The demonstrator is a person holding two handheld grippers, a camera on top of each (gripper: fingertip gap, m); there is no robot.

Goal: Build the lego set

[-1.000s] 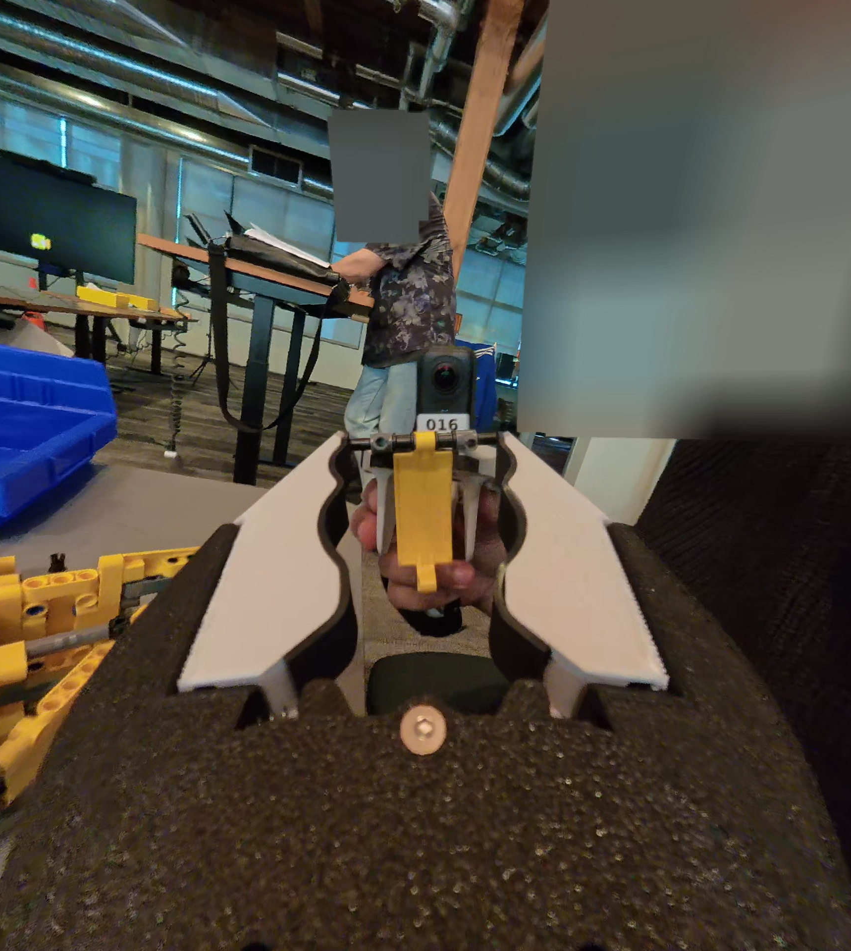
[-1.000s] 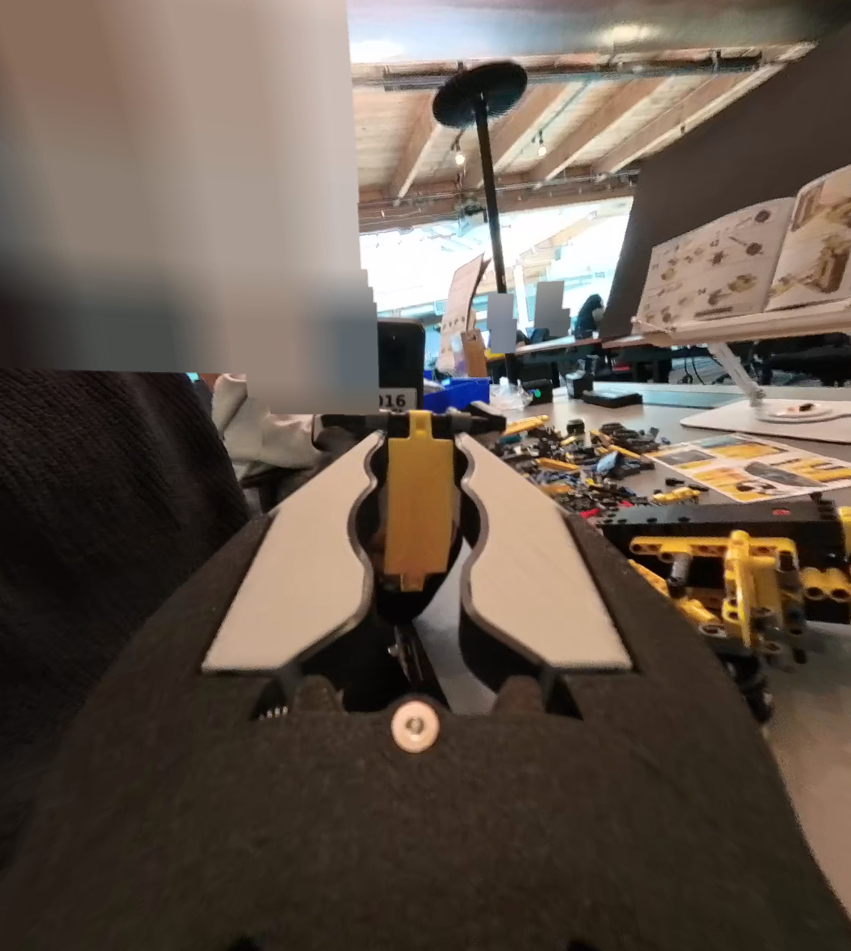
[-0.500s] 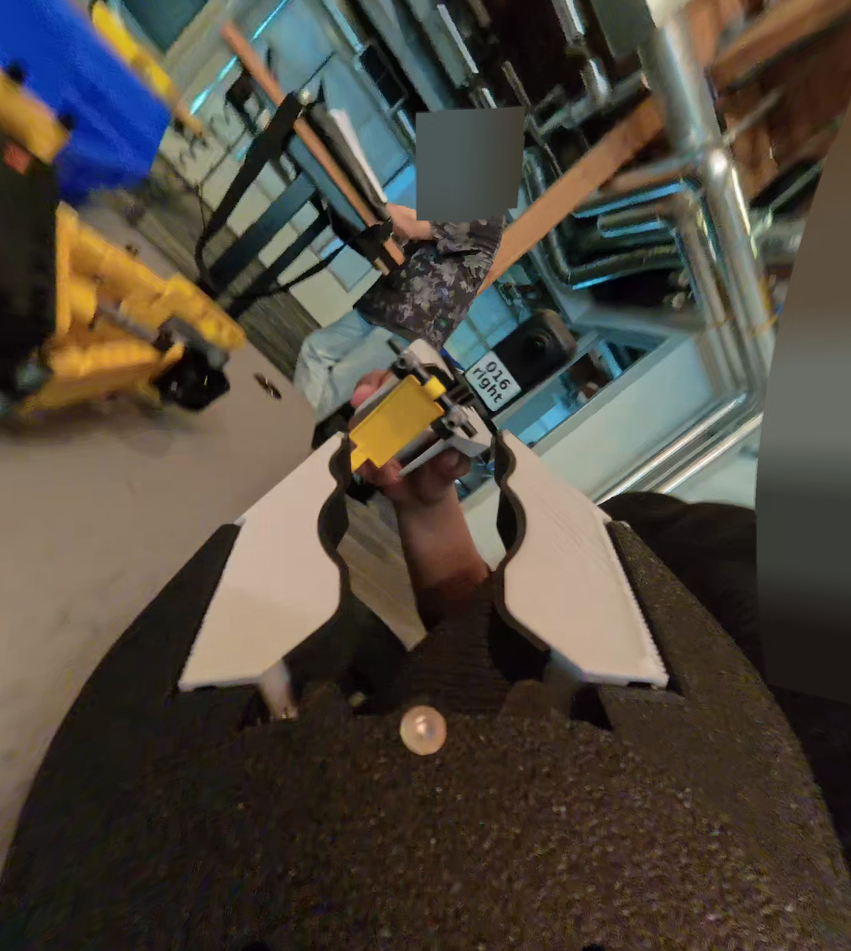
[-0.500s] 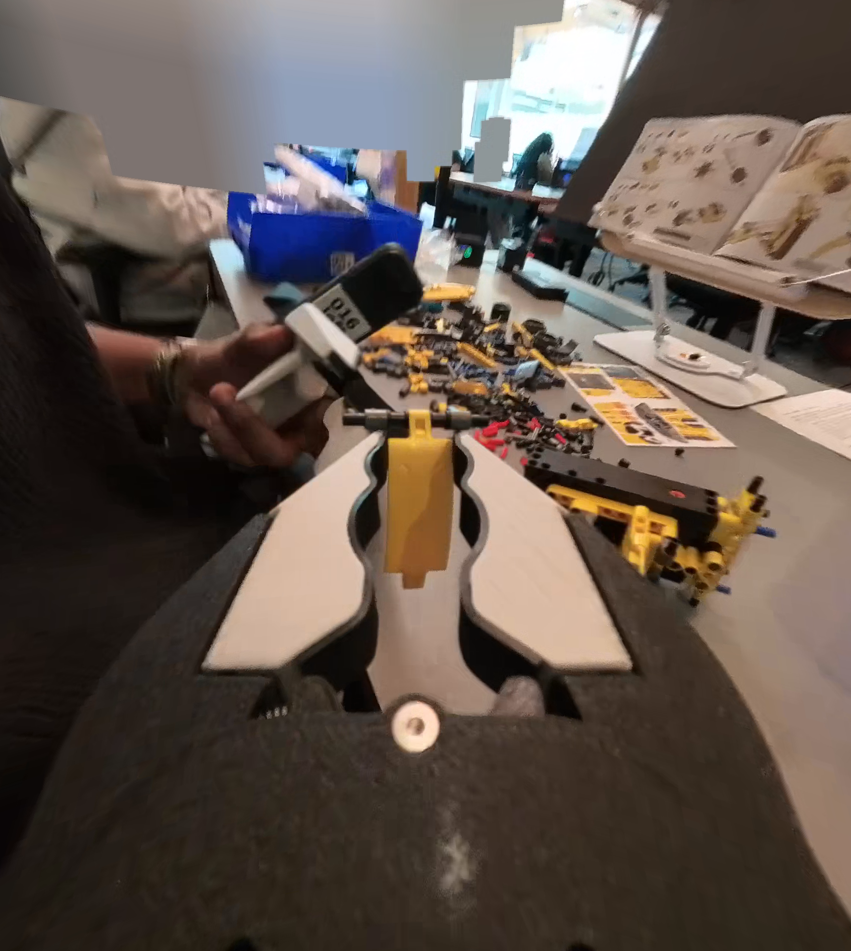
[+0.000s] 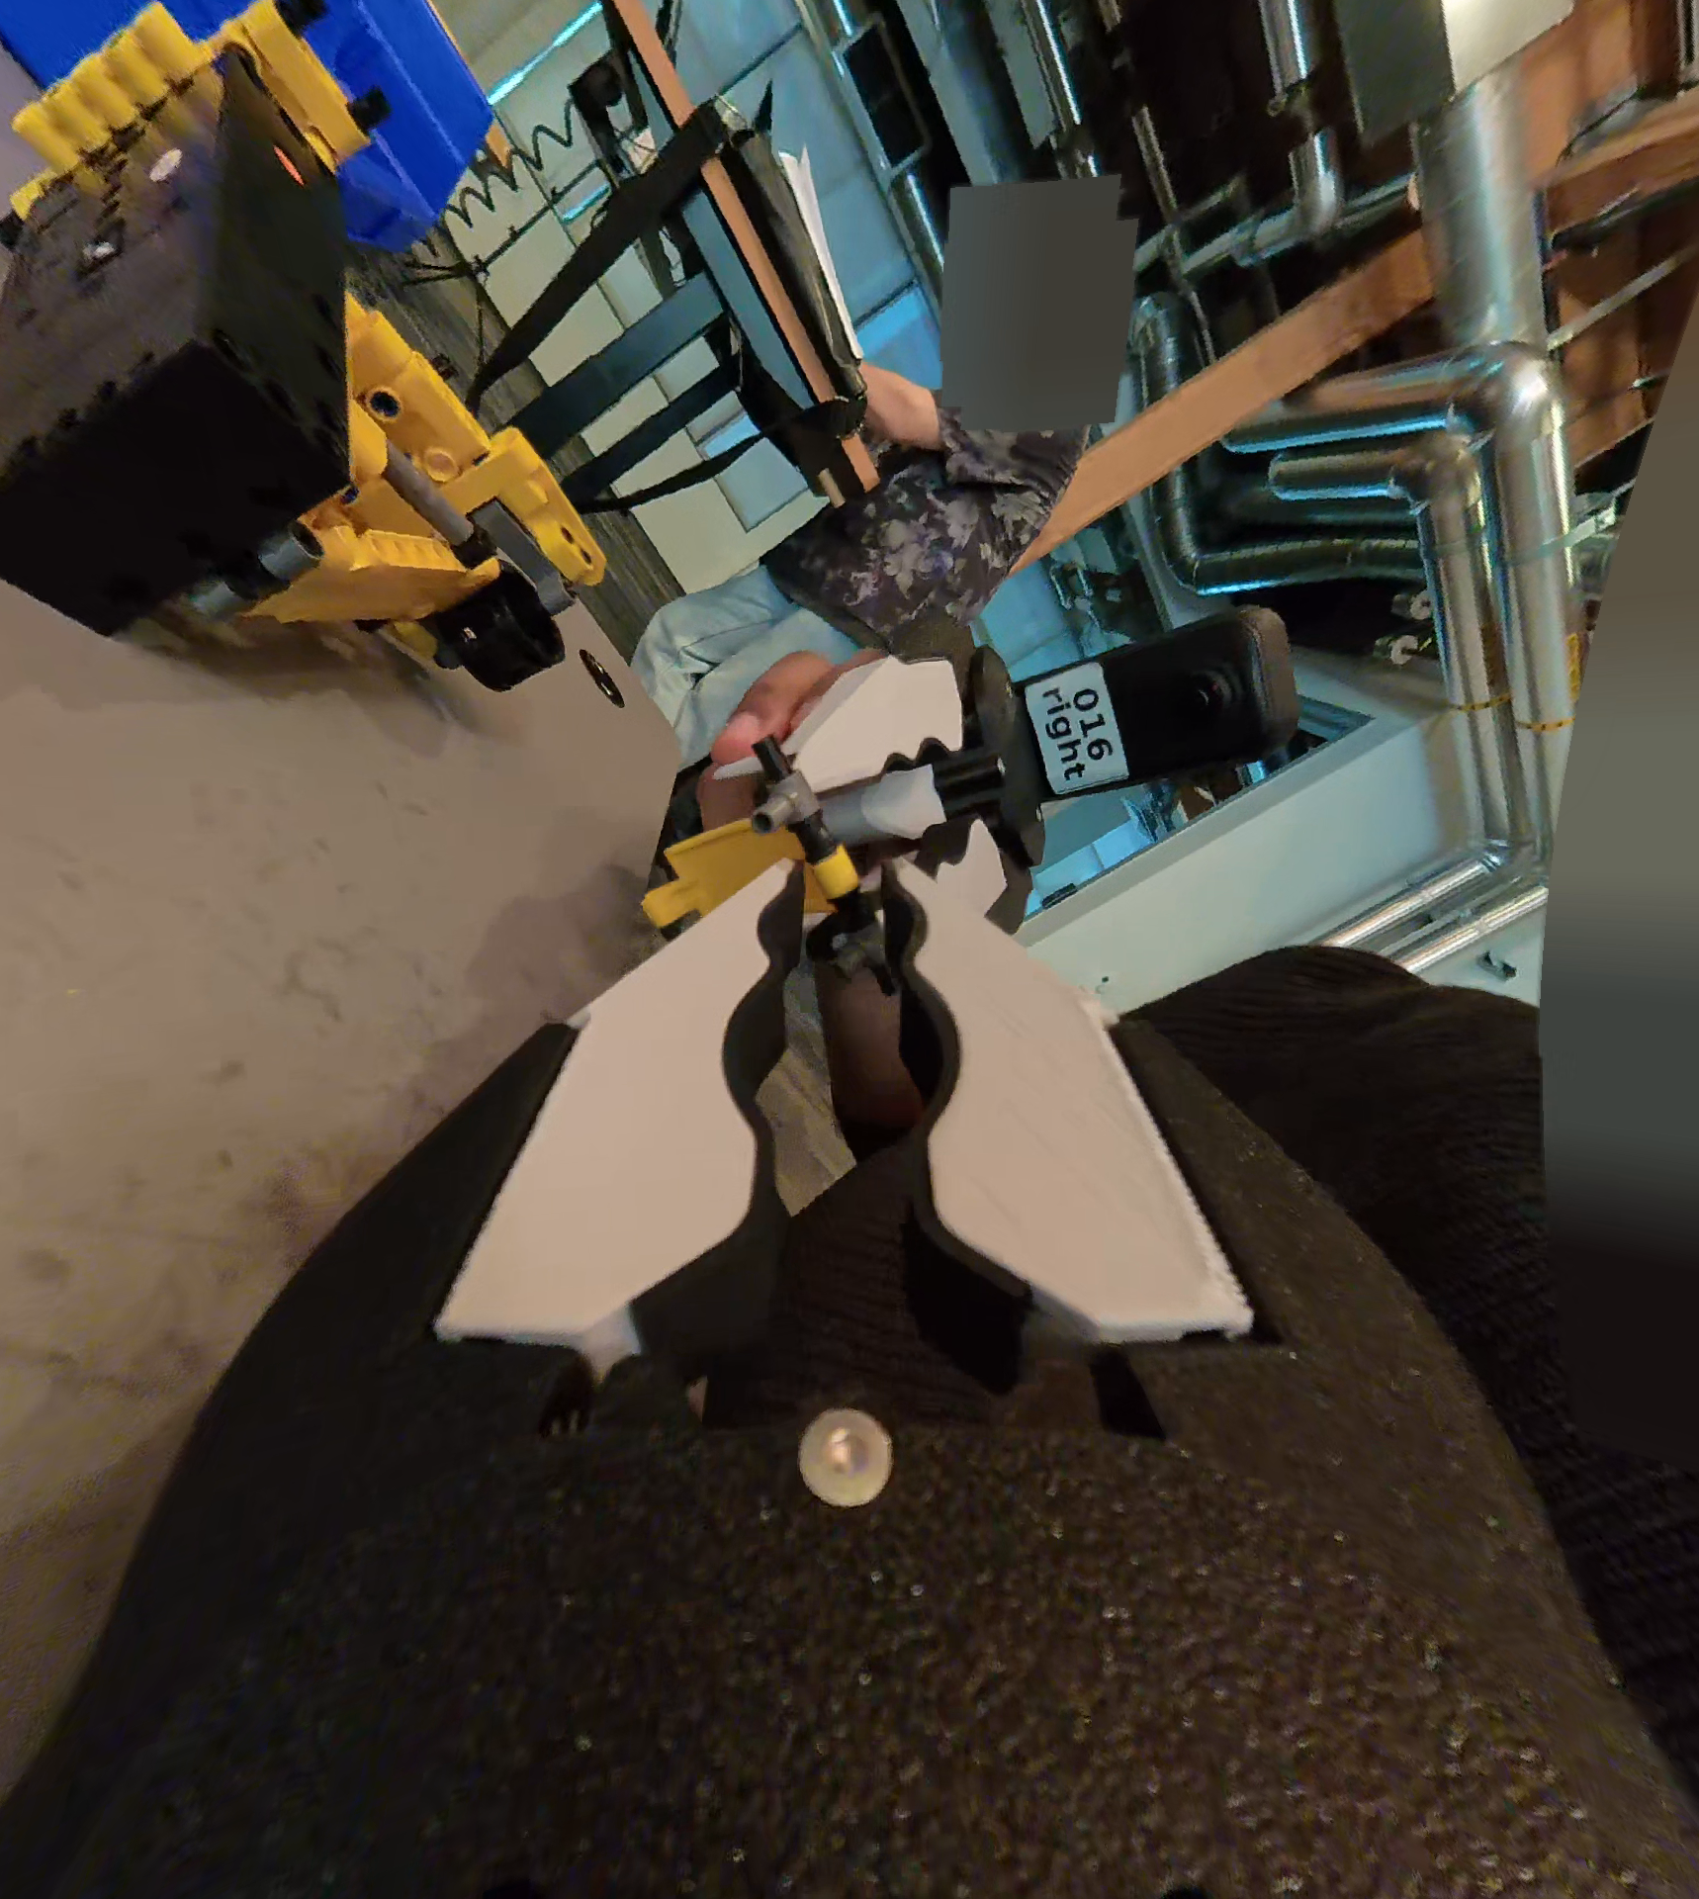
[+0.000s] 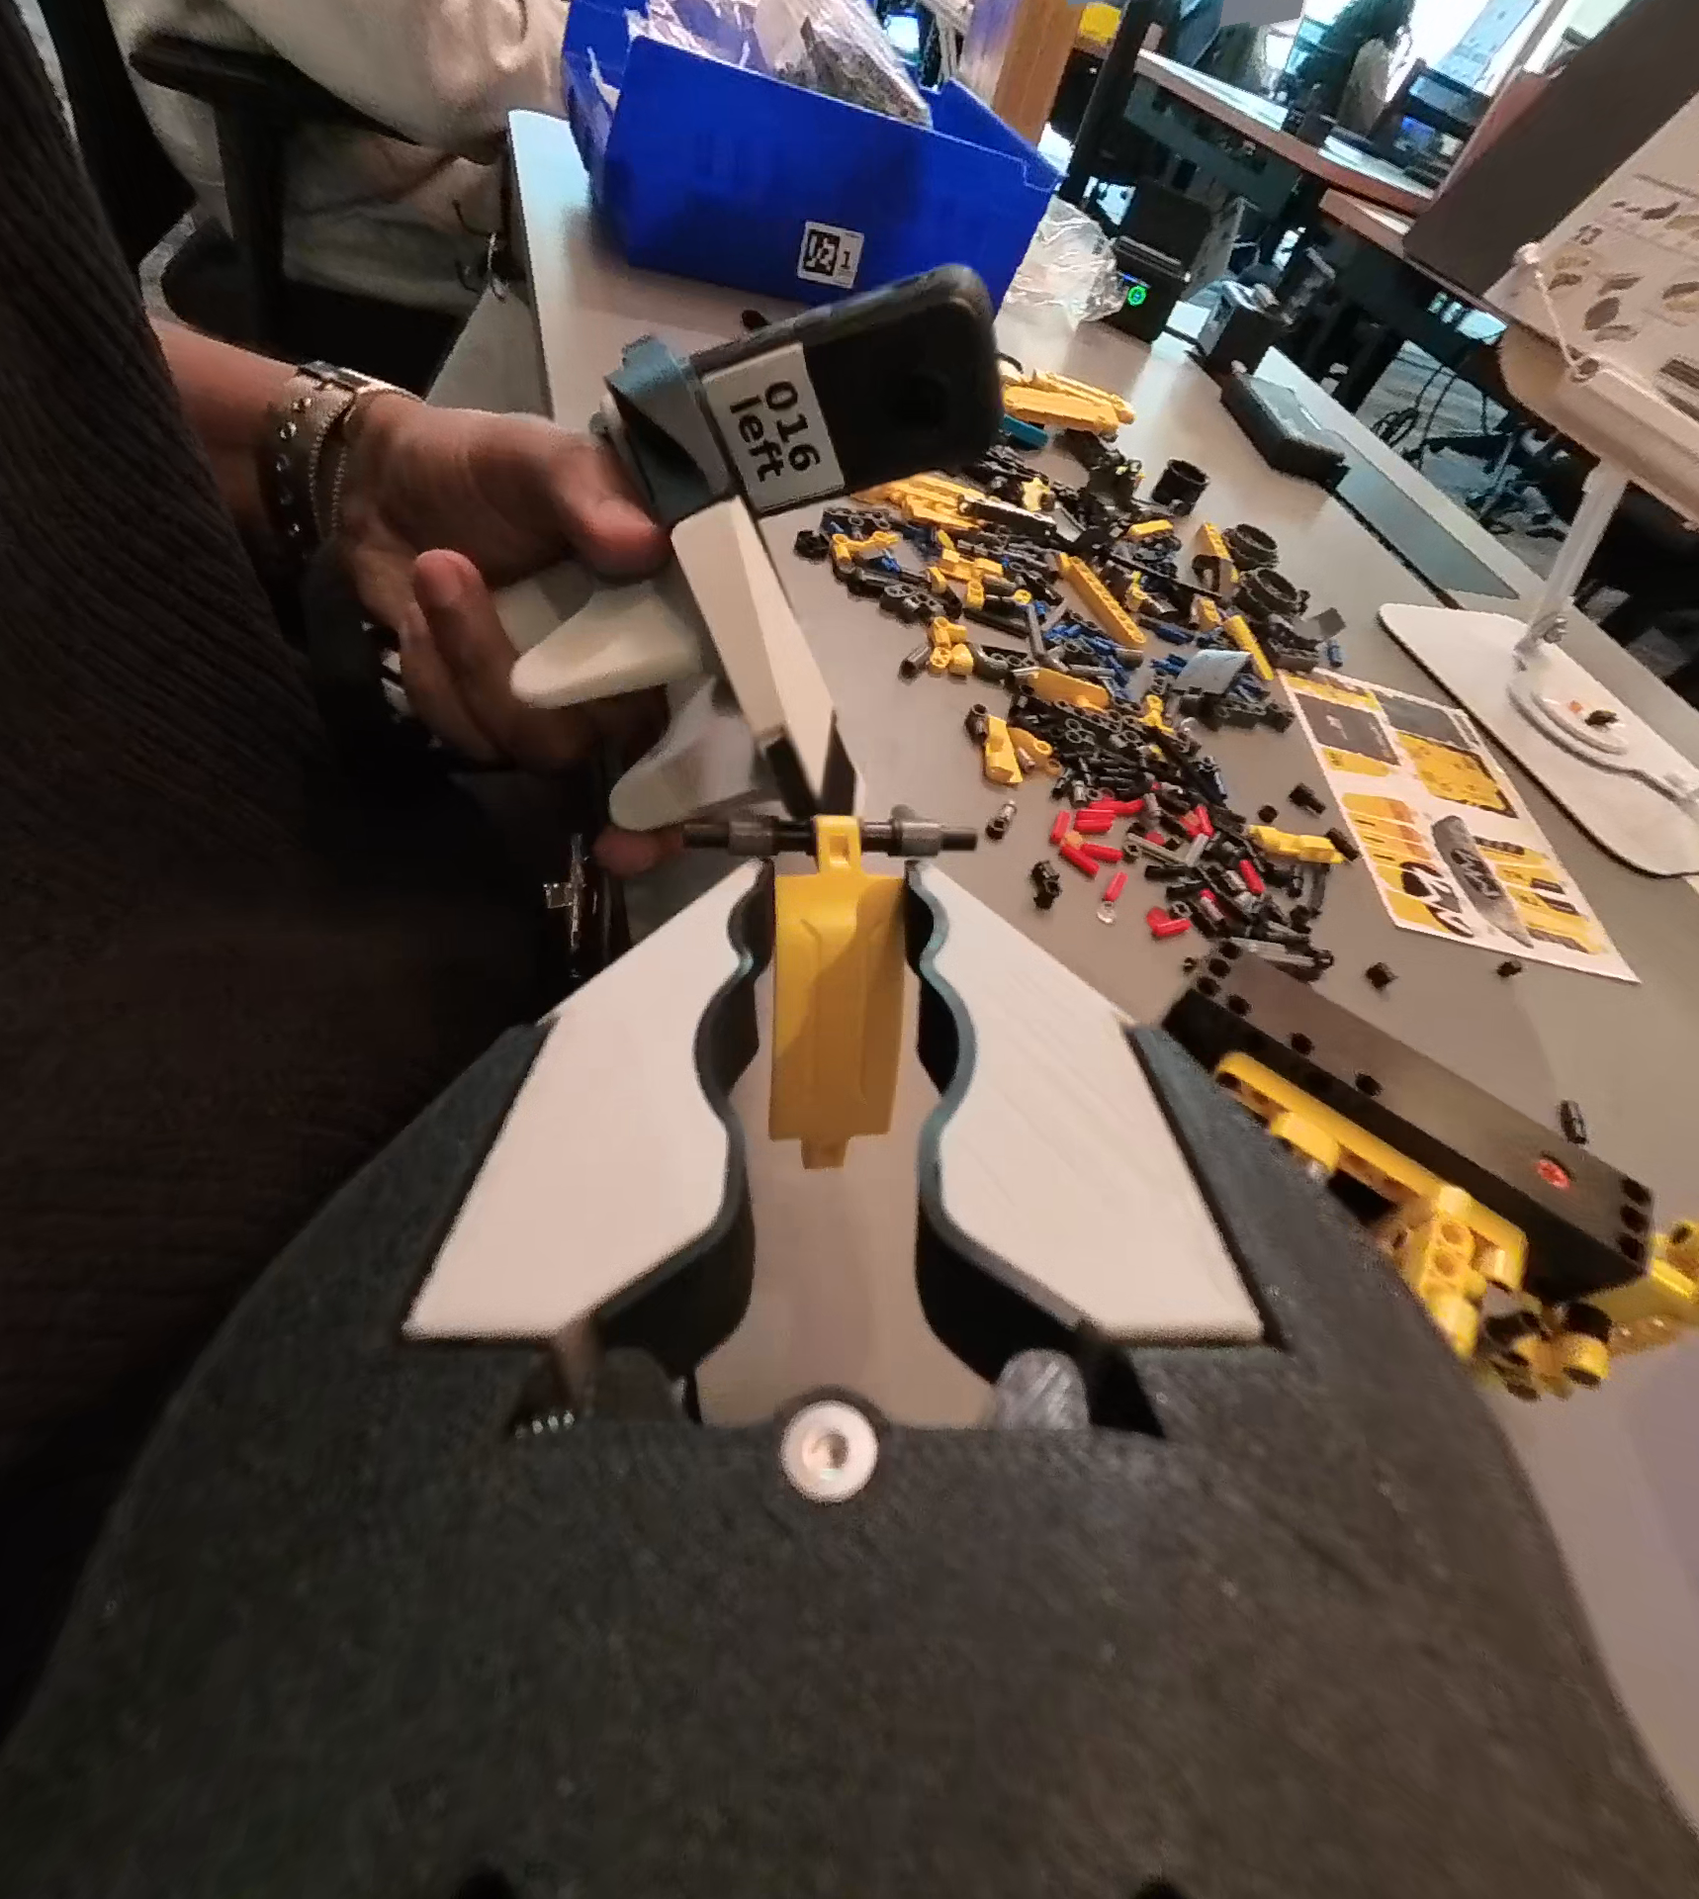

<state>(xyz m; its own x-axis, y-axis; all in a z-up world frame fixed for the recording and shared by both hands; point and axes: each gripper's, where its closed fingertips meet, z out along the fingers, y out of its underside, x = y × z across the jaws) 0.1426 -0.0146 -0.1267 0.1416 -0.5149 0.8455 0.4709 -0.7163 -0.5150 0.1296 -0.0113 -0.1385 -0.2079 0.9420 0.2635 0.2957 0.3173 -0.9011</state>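
Note:
My right gripper (image 6: 835,873) is shut on a yellow panel piece (image 6: 835,1007), which stands upright between its fingertips. A thin black and grey axle (image 6: 825,832) runs crosswise through the panel's top loop. My left gripper (image 5: 835,889) has its fingers drawn close together on that axle, at a yellow bush (image 5: 830,873) beside the panel (image 5: 712,863). In the right wrist view the left gripper (image 6: 804,796) comes down from the upper left, held by a hand (image 6: 476,575), with its tips on the axle. Both grippers are above the table's near edge.
A black and yellow brick model (image 6: 1441,1182) stands on the grey table (image 5: 208,976) and also shows in the left wrist view (image 5: 208,360). A pile of loose parts (image 6: 1133,668), a printed sheet (image 6: 1441,822), a blue bin (image 6: 804,175) and a manual on a stand (image 6: 1647,206) lie beyond. A person (image 5: 928,534) stands at a far desk. The grippers are tip to tip, or close to it.
My left gripper has closed from open and moved onto the axle. Both grippers have tilted, swinging the views. The right gripper has kept hold of the yellow panel.

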